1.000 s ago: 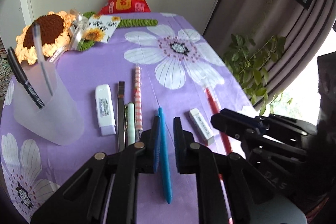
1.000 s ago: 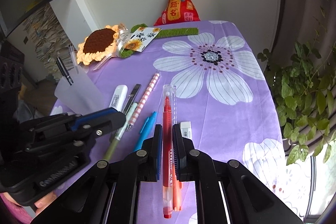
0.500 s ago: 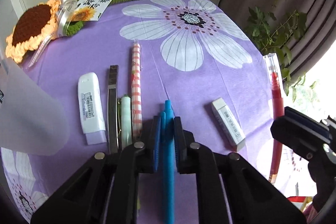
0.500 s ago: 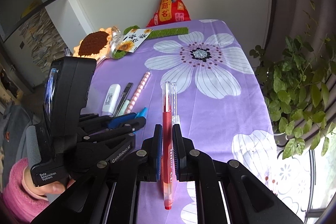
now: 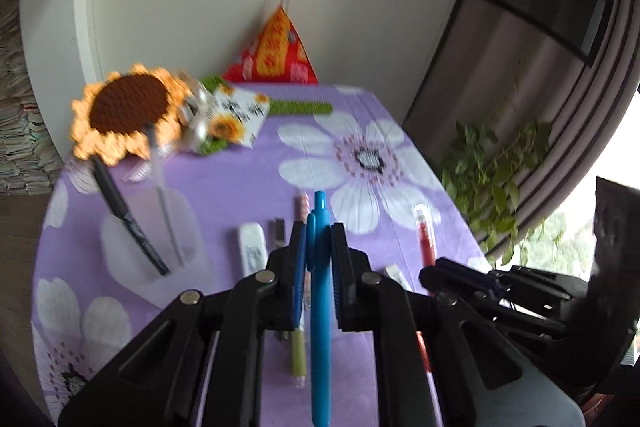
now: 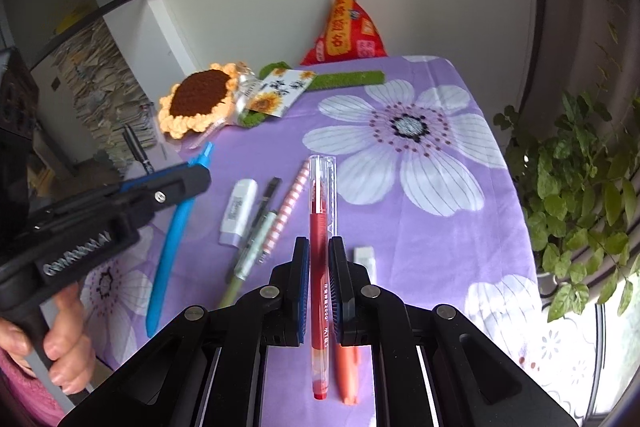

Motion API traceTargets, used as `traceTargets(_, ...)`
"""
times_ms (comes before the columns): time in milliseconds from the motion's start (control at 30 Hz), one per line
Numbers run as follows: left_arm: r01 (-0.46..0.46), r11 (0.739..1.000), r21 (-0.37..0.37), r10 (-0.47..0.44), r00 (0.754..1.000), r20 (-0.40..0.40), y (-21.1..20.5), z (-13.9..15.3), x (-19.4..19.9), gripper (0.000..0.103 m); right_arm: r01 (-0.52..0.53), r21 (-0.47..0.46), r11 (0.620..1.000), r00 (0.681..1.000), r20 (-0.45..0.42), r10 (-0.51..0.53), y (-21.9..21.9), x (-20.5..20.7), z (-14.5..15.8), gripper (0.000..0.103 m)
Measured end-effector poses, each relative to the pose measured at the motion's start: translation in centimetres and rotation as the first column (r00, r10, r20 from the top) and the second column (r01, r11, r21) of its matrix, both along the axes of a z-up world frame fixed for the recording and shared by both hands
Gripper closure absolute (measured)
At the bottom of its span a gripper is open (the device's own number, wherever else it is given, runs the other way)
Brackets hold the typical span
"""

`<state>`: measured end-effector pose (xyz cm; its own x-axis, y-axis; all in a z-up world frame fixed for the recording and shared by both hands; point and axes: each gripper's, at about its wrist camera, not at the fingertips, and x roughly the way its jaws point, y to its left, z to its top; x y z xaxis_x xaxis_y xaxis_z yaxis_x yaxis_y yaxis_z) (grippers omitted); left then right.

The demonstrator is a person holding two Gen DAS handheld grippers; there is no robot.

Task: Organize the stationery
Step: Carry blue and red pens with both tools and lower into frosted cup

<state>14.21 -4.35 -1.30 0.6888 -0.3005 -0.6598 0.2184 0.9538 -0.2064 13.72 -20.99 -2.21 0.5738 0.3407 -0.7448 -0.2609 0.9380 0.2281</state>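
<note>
My left gripper (image 5: 319,233) is shut on a blue pen (image 5: 321,311) and holds it lifted above the purple flowered tablecloth (image 5: 248,183). The frosted pen cup (image 5: 154,243) with a black pen (image 5: 128,219) stands to its left. My right gripper (image 6: 319,247) is shut on a red pen (image 6: 319,227) with a clear cap, held above the table. The left gripper (image 6: 120,203) with the blue pen (image 6: 172,247) also shows at the left of the right wrist view. A white correction tape (image 6: 239,211), a green pen (image 6: 250,255), a pink striped pen (image 6: 286,207) and a white eraser (image 6: 366,259) lie on the cloth.
A crocheted sunflower (image 6: 198,99), a sunflower card (image 6: 280,95) and a red pyramid pouch (image 6: 346,31) sit at the back by the wall. An orange pen (image 6: 348,371) lies under my right gripper. A leafy plant (image 6: 576,195) stands off the table's right edge.
My left gripper has lifted the blue pen off the cloth and tilted up, facing the cup and the wall. My right gripper still holds the red pen and has barely shifted.
</note>
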Motion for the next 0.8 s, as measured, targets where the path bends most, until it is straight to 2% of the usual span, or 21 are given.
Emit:
traceTargets(167, -0.072, 0.995, -0.066, 0.077, 0.994, 0.077, 4.3, 2.6, 0.1, 0.093, -0.075, 0.007, 0.997, 0.995, 0.062, 0.075, 3.3, 0.4, 2.1, 0.093)
traceTargets(367, -0.147, 0.983, -0.113, 0.16, 0.981, 0.107, 8.1, 4.0, 1.1, 0.093, -0.162, 0.044, 0.986, 0.977, 0.147, 0.154, 8.1, 1.6, 5.2, 0.093)
traceTargets(500, -0.162, 0.978, -0.133, 0.18, 0.974, 0.135, 9.2, 4.4, 1.5, 0.093, -0.212, 0.077, 0.974, 0.962, 0.195, 0.193, 11.1, 2.6, 6.9, 0.093)
traceTargets(600, -0.164, 0.976, -0.145, 0.187, 0.968, 0.169, 10.1, 4.8, 1.8, 0.093, -0.226, 0.088, 0.97, 0.954, 0.219, 0.203, 12.7, 3.5, 7.3, 0.093)
traceTargets(800, -0.175, 0.967, -0.186, 0.209, 0.96, 0.185, 11.6, 4.5, 3.0, 0.094, -0.215, 0.136, 0.967, 0.961, 0.208, 0.185, 14.6, 5.8, 6.8, 0.093)
